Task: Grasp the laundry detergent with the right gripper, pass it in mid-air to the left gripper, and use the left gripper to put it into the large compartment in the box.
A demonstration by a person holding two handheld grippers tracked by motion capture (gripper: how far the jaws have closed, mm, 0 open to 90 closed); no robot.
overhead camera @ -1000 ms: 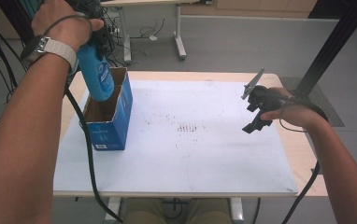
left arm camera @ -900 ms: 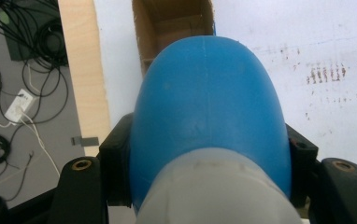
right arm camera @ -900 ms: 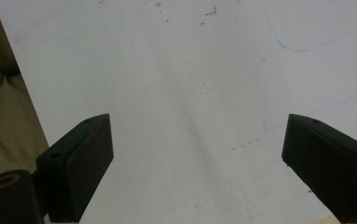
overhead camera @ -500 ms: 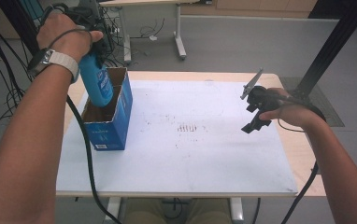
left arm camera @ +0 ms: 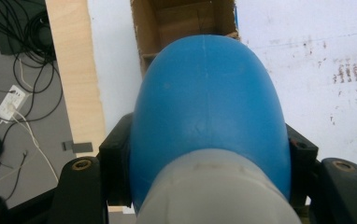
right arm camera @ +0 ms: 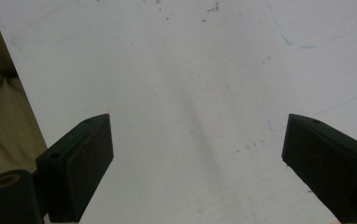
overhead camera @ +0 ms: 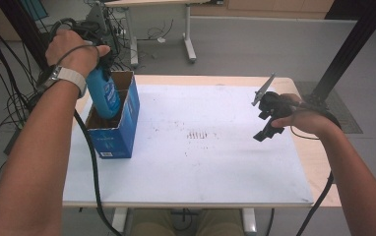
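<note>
The left hand-held gripper (overhead camera: 100, 73), raised at the bench's (overhead camera: 294, 86) far left corner with the forearm stretched forward, clenched a blue plastic bottle with a grey cap (left arm camera: 209, 121). The bottle pointed bottom-down, its lower part inside the open blue cardboard box (overhead camera: 122, 130). The right hand-held gripper (right arm camera: 197, 158) hovered over the white bench cover (overhead camera: 201, 177), jaws spread wide, grasping nothing.
</note>
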